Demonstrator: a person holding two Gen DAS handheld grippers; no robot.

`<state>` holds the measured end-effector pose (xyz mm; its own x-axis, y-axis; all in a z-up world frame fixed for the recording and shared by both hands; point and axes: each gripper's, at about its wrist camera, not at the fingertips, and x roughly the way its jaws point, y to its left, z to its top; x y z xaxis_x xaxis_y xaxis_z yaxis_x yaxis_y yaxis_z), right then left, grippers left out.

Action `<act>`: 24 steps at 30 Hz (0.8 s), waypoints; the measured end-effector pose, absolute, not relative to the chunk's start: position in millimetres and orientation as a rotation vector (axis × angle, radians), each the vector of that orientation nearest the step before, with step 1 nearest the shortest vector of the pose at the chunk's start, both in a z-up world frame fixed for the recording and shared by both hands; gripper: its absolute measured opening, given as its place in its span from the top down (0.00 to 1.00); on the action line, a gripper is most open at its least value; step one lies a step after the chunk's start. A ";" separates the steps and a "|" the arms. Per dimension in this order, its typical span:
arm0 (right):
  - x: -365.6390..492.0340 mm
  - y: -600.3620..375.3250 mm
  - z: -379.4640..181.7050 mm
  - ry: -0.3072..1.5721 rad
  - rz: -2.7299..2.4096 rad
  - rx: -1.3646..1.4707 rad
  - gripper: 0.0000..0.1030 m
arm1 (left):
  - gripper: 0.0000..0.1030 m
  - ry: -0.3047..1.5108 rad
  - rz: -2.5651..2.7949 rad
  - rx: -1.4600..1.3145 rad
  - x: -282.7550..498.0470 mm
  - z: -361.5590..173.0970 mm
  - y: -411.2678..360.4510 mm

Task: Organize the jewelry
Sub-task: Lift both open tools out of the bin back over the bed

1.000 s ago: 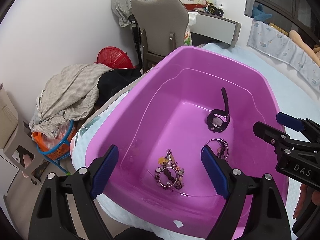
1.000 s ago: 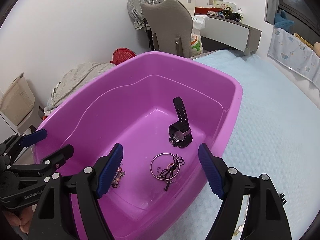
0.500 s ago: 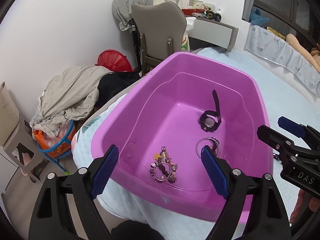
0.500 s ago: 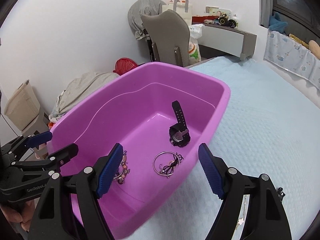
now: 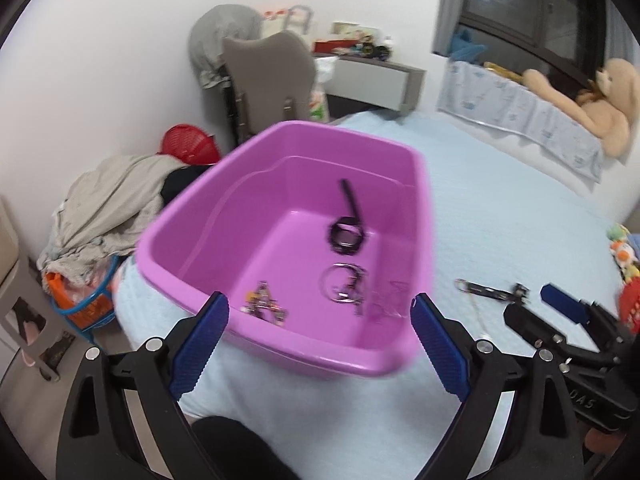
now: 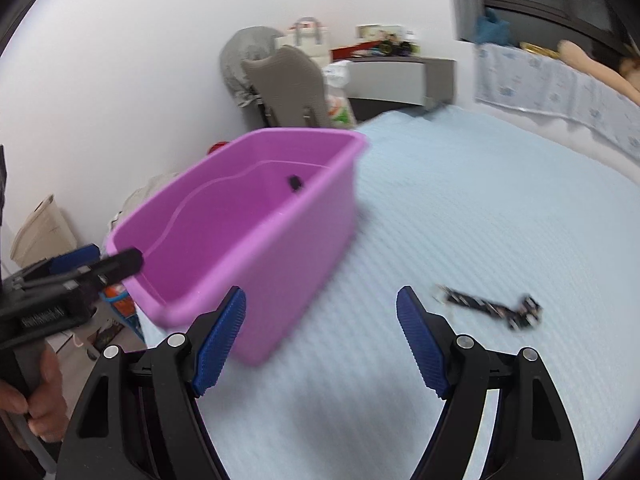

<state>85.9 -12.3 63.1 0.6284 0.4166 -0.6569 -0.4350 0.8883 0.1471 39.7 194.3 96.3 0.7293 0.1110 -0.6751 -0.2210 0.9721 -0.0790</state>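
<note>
Jewelry strap [image 6: 490, 307] lies flat on the bed, long axis left-right, ahead of the empty, spread right tool [image 6: 322, 334].

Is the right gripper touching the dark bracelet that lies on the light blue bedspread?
Apart. In the right wrist view the right gripper stands open and empty, and bare bedspread shows between its fingertips and the dark bracelet.
</note>
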 end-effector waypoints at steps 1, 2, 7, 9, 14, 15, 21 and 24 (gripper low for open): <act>80.3 -27.8 59.4 0.752 0.468 -0.014 0.28 | 0.12 0.727 0.157 -0.156 36.9 96.2 182.3; 77.2 -39.5 56.6 0.757 0.453 -0.008 0.28 | 0.12 0.725 0.141 -0.156 35.4 95.8 174.6; 61.0 -112.8 40.3 0.777 0.337 0.023 0.28 | 0.11 0.721 0.049 -0.159 30.5 86.4 124.7; 58.1 -135.5 34.6 0.777 0.301 0.037 0.28 | 0.11 0.726 0.015 -0.162 30.1 77.4 103.4; 63.3 -177.0 17.1 0.784 0.255 0.049 0.28 | 0.11 0.765 -0.028 -0.156 36.4 48.2 61.2; 67.0 -182.0 12.2 0.790 0.256 0.046 0.28 | 0.11 0.767 -0.030 -0.154 38.4 41.2 54.1; 102.5 -201.5 -20.6 0.814 0.295 0.008 0.28 | 0.11 0.801 0.007 -0.148 68.8 -13.2 18.4; 128.2 -208.0 -40.0 0.832 0.324 0.004 0.28 | 0.11 0.817 0.036 -0.158 82.7 -38.0 7.5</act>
